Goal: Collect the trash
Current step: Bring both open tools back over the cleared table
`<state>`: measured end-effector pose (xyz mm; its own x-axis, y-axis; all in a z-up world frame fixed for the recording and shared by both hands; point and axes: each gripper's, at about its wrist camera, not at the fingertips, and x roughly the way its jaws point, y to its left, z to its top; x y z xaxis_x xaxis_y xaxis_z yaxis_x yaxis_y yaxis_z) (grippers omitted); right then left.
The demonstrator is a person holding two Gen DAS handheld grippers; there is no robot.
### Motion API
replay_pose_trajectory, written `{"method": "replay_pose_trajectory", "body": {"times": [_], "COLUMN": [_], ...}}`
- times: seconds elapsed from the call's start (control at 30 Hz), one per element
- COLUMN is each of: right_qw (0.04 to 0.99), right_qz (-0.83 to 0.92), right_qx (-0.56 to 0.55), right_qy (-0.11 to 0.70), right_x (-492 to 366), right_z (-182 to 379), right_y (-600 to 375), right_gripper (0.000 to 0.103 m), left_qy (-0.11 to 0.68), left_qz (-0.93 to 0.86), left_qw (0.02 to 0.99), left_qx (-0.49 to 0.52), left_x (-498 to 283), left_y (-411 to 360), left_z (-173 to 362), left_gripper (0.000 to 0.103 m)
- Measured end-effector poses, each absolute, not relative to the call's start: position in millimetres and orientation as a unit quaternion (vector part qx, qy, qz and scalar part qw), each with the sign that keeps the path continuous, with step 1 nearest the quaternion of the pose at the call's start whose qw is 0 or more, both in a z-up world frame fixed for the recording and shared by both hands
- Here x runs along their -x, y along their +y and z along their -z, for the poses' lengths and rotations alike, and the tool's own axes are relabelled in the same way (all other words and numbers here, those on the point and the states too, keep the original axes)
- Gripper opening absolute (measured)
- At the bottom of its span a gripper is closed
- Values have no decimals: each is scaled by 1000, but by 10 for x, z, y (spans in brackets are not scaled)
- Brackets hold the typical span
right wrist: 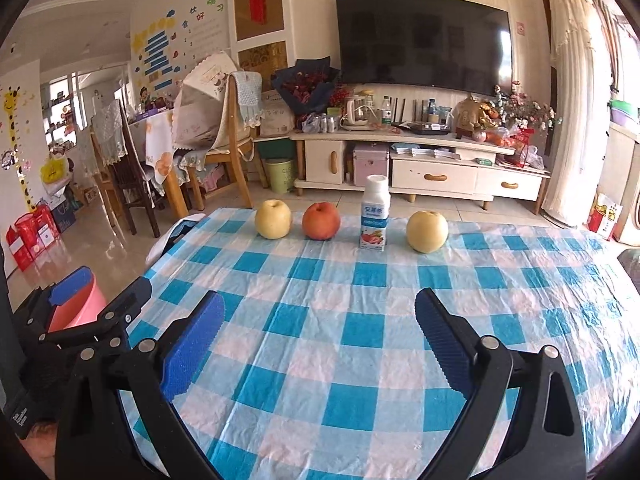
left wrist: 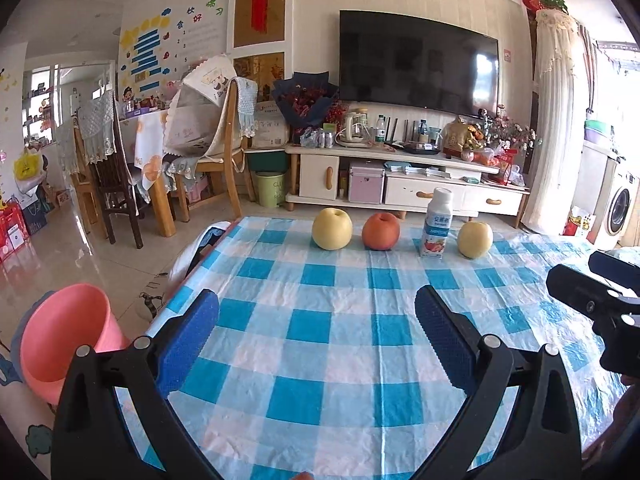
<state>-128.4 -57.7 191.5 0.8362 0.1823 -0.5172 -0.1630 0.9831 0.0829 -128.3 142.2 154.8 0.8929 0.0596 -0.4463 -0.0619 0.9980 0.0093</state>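
Observation:
A white yogurt bottle (left wrist: pixel 437 224) (right wrist: pixel 376 213) stands upright at the far edge of the table, between a red apple (left wrist: pixel 381 231) (right wrist: pixel 321 221) and a yellow apple (left wrist: pixel 475 239) (right wrist: pixel 427 231). Another yellow apple (left wrist: pixel 332 228) (right wrist: pixel 273 218) sits at the left of the row. A pink bin (left wrist: pixel 66 336) (right wrist: pixel 76 307) stands on the floor off the table's left edge. My left gripper (left wrist: pixel 317 308) is open over the near part of the table, with nothing between its fingers. My right gripper (right wrist: pixel 319 308) is open likewise, well short of the bottle.
The table wears a blue and white checked cloth (left wrist: pixel 320 332) (right wrist: pixel 328 320). Beyond it are a TV cabinet (left wrist: pixel 404 176), a green bin (left wrist: pixel 270 188) and wooden chairs (left wrist: pixel 216 148). The right gripper's body (left wrist: pixel 596 300) shows at the right of the left wrist view.

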Motion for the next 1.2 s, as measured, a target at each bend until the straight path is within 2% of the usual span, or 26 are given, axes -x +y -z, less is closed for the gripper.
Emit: {"method": "replay_pose_trajectory", "body": {"times": [0.67, 1.2], "right_qw": [981, 985], "right_qz": [-31, -22], "right_qx": [-25, -16], "right_qy": [192, 172], "right_x": [1673, 1776], "right_z": [-2136, -2158], "right_y": [-1301, -1423], "right_gripper": [95, 95], "left_qy": [180, 164], "left_qz": [-21, -29], "left_qw": [982, 985], "left_qx": [-44, -49], "left_x": [1676, 1721], "left_y": [575, 414], "left_z": [-1907, -1995], "left_gripper": [99, 99]}}
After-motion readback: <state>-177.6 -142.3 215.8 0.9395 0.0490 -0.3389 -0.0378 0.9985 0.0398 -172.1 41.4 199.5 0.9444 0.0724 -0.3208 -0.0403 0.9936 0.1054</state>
